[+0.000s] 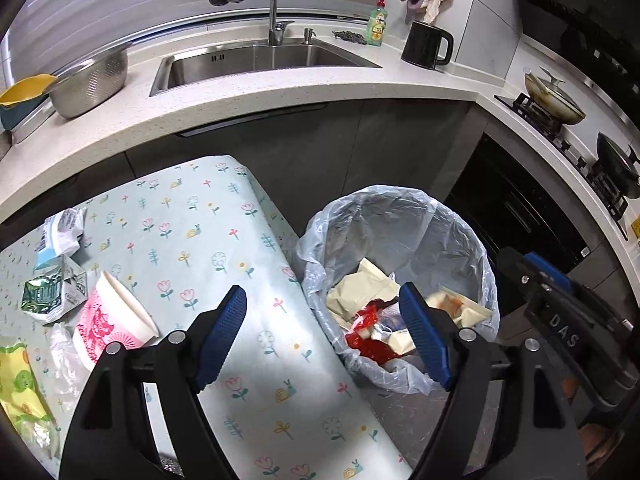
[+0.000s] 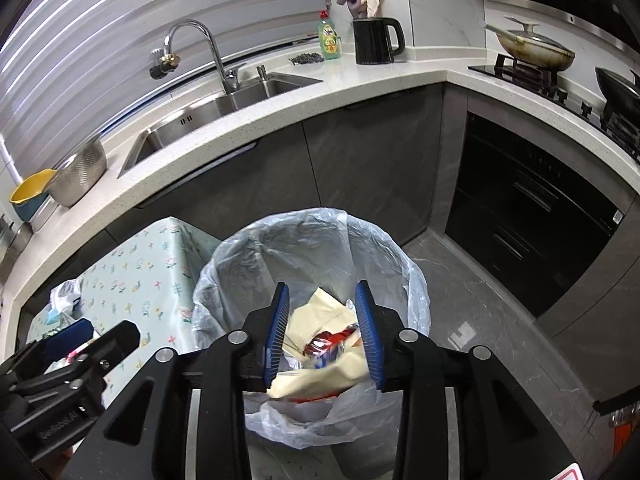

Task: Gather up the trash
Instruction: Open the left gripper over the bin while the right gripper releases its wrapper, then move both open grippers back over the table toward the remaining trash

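Note:
A bin lined with a clear plastic bag stands on the floor by the table's edge. It holds cream wrappers and a red wrapper. My left gripper is open and empty, straddling the table edge and the bin rim. My right gripper hangs open above the bin; a blurred cream wrapper lies below its pads, touching neither. On the floral tablecloth lie a pink-and-white paper cup on its side, a crushed green carton, a white wrapper and a yellow-green packet.
Behind runs a white counter with a steel sink, a colander, a black kettle and dish soap. A stove with pans and a dark oven stand to the right. Grey floor lies beside the bin.

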`<state>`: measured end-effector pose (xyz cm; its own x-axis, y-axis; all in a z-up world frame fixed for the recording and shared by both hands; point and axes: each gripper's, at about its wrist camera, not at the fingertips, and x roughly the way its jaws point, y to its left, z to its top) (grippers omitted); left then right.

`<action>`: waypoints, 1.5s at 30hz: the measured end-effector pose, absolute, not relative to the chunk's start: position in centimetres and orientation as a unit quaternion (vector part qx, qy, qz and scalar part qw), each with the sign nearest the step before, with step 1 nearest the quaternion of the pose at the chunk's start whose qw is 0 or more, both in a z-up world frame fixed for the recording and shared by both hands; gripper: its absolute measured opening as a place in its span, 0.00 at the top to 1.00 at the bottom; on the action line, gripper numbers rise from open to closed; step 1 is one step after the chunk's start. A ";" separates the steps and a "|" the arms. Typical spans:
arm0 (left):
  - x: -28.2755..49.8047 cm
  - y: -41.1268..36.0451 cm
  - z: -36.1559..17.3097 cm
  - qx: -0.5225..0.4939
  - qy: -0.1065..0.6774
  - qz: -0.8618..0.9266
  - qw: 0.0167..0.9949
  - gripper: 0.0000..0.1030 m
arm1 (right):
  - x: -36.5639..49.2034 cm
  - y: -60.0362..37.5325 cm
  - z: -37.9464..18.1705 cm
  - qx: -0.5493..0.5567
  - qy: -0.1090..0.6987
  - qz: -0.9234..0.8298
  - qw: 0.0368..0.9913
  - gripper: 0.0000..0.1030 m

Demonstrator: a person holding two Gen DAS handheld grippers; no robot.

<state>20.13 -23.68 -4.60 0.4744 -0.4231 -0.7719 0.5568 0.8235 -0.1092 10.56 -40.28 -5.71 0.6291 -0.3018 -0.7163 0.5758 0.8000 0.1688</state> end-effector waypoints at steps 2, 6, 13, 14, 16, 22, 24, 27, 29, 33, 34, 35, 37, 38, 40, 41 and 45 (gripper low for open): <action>20.1 -23.1 -4.3 0.075 0.425 -0.283 0.857 0.28 | 10.5 -39.8 -5.0 0.192 0.347 -0.246 0.884 0.64; 19.9 -22.0 -3.5 0.068 0.423 -0.280 0.859 0.27 | 10.2 -38.5 -3.6 0.187 0.339 -0.240 0.890 0.62; 19.4 -18.9 -1.7 0.052 0.412 -0.269 0.869 0.26 | 10.0 -35.4 -1.2 0.170 0.327 -0.226 0.902 0.57; 19.3 -18.4 -1.5 0.050 0.410 -0.268 0.870 0.26 | 10.0 -34.9 -0.9 0.168 0.325 -0.224 0.903 0.56; 19.1 -17.4 -0.9 0.047 0.405 -0.262 0.875 0.21 | 9.9 -33.9 -0.3 0.164 0.322 -0.219 0.906 0.53; 18.9 -13.3 0.4 0.033 0.397 -0.239 0.886 0.20 | 9.9 -30.3 1.1 0.150 0.320 -0.199 0.914 0.52; 18.7 -11.7 0.8 0.031 0.395 -0.229 0.889 0.20 | 9.9 -29.1 1.5 0.146 0.319 -0.191 0.917 0.52; 18.6 -9.3 1.3 0.026 0.392 -0.213 0.895 0.20 | 10.0 -27.1 1.9 0.141 0.319 -0.180 0.920 0.51; 18.6 -7.8 1.5 0.023 0.391 -0.202 0.898 0.20 | 10.0 -25.7 2.1 0.136 0.320 -0.172 0.922 0.49; 18.3 -4.7 1.5 0.018 0.389 -0.178 0.904 0.18 | 10.1 -22.7 2.1 0.125 0.323 -0.153 0.925 0.45; 18.2 -3.9 1.5 0.016 0.390 -0.172 0.904 0.18 | 10.2 -22.2 2.1 0.124 0.325 -0.149 0.926 0.45; 18.2 -3.2 1.5 0.014 0.391 -0.168 0.905 0.18 | 10.2 -21.5 2.1 0.122 0.327 -0.144 0.926 0.44; 18.1 -1.6 1.3 0.008 0.392 -0.157 0.906 0.18 | 10.3 -20.3 2.0 0.120 0.329 -0.136 0.927 0.43; 18.1 -0.9 1.2 0.006 0.393 -0.151 0.907 0.18 | 10.2 -19.7 2.0 0.121 0.330 -0.132 0.927 0.42; 18.0 0.6 0.8 0.003 0.395 -0.137 0.908 0.16 | 10.2 -18.6 1.7 0.122 0.333 -0.124 0.927 0.40; 17.9 1.5 0.6 0.003 0.397 -0.128 0.909 0.15 | 10.1 -18.1 1.6 0.120 0.335 -0.121 0.926 0.39; 17.8 4.4 -0.3 -0.007 0.403 -0.102 0.909 0.15 | 10.1 -16.0 0.6 0.115 0.348 -0.111 0.924 0.34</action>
<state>17.82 4.43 -0.26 0.6541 -0.1904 -0.7321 0.1793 0.9792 -0.0946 10.10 -16.05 0.60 0.7340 -0.1245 -0.6676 0.2840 0.9492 0.1353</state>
